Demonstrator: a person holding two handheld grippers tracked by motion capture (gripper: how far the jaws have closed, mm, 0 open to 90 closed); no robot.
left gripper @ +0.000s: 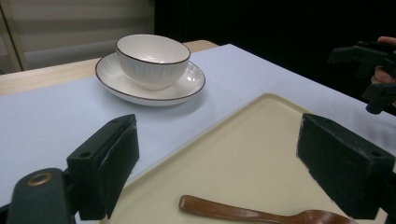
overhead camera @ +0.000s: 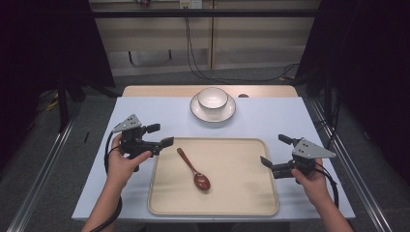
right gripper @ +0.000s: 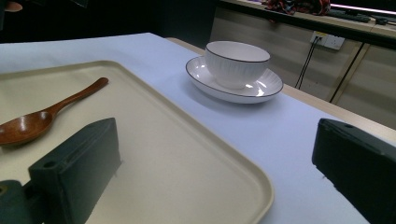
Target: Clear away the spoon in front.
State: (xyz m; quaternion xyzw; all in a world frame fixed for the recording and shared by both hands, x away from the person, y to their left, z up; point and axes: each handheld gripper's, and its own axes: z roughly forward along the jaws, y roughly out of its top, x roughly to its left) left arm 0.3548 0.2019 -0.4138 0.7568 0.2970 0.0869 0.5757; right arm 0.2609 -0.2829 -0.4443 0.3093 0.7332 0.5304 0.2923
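- The wooden spoon [overhead camera: 194, 169] is lying inside the cream tray [overhead camera: 241, 203], left of its middle, with the handle pointing to the tray's far-left corner and the bowl end nearer the person.
- The left claw [overhead camera: 161, 135] is being held just off the tray's left rim, near the spoon's handle; its jaws are standing wide apart with nothing between them — the spoon is untouched by the pads.
- The right claw [overhead camera: 274, 155] is being held at the tray's right edge, jaws likewise spread and empty, well apart from the spoon.
- Both hands are being kept low and level, wrists resting near the surface [overhead camera: 270, 121], claws pointing inward over the tray.
- A risk is being judged here: the thin handle is lying flat, so a shallow approach could push it along the smooth tray rather than catch it.
- A careless lift could also swing the spoon toward the white bowl [overhead camera: 212, 98] on its saucer [overhead camera: 199, 113] — though these are standing well beyond the tray.
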